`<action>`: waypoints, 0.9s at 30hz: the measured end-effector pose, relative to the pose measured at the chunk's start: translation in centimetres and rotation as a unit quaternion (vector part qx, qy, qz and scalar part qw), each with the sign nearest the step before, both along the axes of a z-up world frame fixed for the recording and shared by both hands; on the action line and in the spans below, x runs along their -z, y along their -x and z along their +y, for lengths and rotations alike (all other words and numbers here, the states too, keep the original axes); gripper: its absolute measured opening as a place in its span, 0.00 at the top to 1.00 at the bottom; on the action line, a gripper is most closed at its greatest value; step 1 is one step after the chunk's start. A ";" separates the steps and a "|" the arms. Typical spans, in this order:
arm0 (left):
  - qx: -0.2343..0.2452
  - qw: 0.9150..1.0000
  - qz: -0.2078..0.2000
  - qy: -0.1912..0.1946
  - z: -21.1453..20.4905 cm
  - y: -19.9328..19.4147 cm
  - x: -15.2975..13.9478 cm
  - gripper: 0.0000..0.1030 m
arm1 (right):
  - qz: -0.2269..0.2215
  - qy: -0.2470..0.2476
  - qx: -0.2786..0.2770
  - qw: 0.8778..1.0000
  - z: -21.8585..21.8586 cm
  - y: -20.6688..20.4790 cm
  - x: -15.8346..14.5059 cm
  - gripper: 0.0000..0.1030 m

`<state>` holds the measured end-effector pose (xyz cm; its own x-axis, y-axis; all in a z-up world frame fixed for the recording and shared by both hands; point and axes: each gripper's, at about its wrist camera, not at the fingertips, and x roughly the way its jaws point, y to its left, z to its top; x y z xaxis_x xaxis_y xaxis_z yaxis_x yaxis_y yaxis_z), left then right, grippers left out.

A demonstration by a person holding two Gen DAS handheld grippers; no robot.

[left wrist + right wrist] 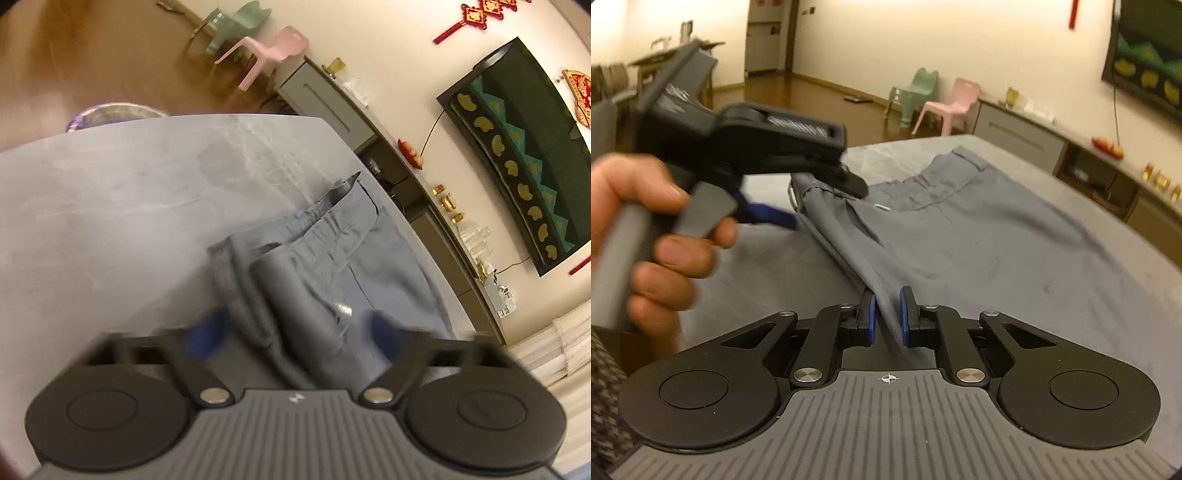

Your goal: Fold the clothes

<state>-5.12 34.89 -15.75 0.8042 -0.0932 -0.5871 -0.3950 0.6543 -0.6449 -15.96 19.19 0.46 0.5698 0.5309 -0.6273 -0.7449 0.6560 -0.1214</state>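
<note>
Grey trousers (332, 251) lie on a grey marble table (110, 203), waistband toward the far edge. In the left wrist view my left gripper (295, 336) is blurred. Its blue fingertips (207, 336) stand wide apart with a folded edge of the trousers between them, not pressed. The right wrist view shows a hand (665, 229) holding that left gripper (827, 205) at the near waistband corner of the trousers (979, 229). My right gripper (887, 314) is shut on a raised ridge of the trouser cloth, which runs up toward the waistband.
The table (757, 273) ends at a rounded far edge. Beyond it stand a pink chair (945, 107) and a green chair (916, 92) on a wooden floor. A long grey sideboard (1027, 136) lines the right wall under a dark framed panel (1145, 62). A purple basket (110, 114) sits past the table.
</note>
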 end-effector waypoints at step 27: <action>0.055 0.970 -0.084 -0.221 -11.4 0.8 -8.7 0.82 | 0.071 0.041 0.112 0.990 -4.1 -18.7 -1.3 0.60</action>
